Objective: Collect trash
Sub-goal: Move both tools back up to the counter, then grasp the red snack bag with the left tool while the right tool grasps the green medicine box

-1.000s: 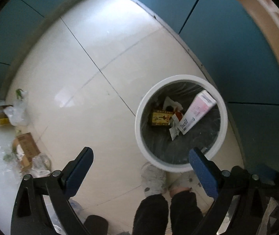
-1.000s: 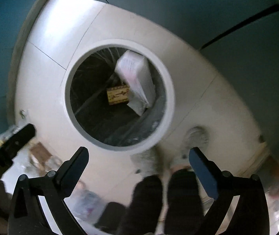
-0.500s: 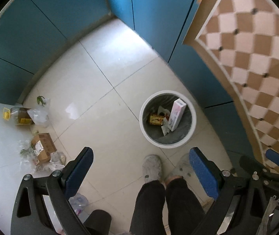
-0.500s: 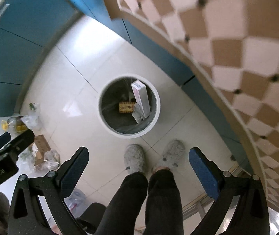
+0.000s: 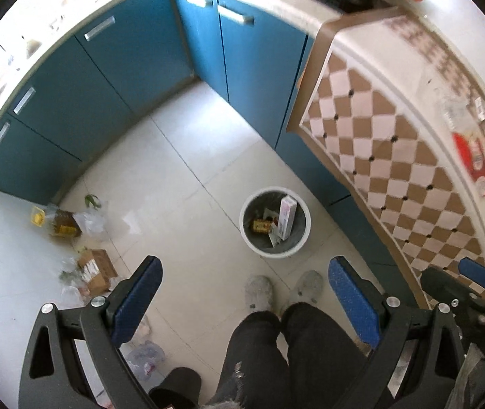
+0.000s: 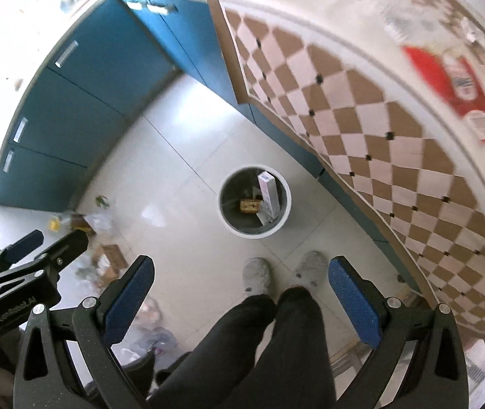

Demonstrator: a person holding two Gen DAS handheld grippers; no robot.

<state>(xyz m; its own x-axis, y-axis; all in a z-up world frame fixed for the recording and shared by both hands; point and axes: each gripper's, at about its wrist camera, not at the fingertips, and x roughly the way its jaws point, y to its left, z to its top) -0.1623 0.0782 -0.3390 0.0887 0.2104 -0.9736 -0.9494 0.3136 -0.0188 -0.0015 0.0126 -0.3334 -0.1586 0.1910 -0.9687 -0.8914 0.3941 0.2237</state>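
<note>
Both views look steeply down at a pale tiled floor (image 5: 181,184) from well above.

Left gripper (image 5: 245,293): fingers spread wide, nothing between the 2 blue pads. Right gripper (image 6: 240,289): same, spread wide and empty. Each shows at the edge of the other's view.

Bin (image 5: 305,235): round, white rim, dark liner, upright on the floor just ahead of the person's 2 grey slippers (image 5: 259,291). It stands near the base of the blue cabinets (image 5: 112,78).

In the bin:
- a long white-and-pink box (image 5: 287,216), tilted, leaning on the inner wall, upper end at the rim on the far side, long axis running from rim down into the bin;
- a small yellow packet (image 5: 260,226) lying flat at the bottom, just beside the box;
- white paper scraps (image 5: 274,238) by the box's lower end.

Trash still on the floor, well left of the bin:
- a cardboard box (image 5: 97,271), brown with a white label, lying flat, long axis slanting toward the left gripper's left finger;
- a bottle (image 5: 56,223) with a yellow cap, on its side, cap end pointing left, close to the cabinet foot;
- clear plastic wrap (image 5: 89,220) touching the bottle, and a green scrap (image 5: 92,200) just beyond it;
- a crumpled clear bag (image 5: 145,356) near the person's dark trouser legs (image 5: 276,351).

Worktop (image 5: 395,136), to the right, has a brown-and-white checked cover; a red-and-white packet (image 5: 474,160) lies on it.
</note>
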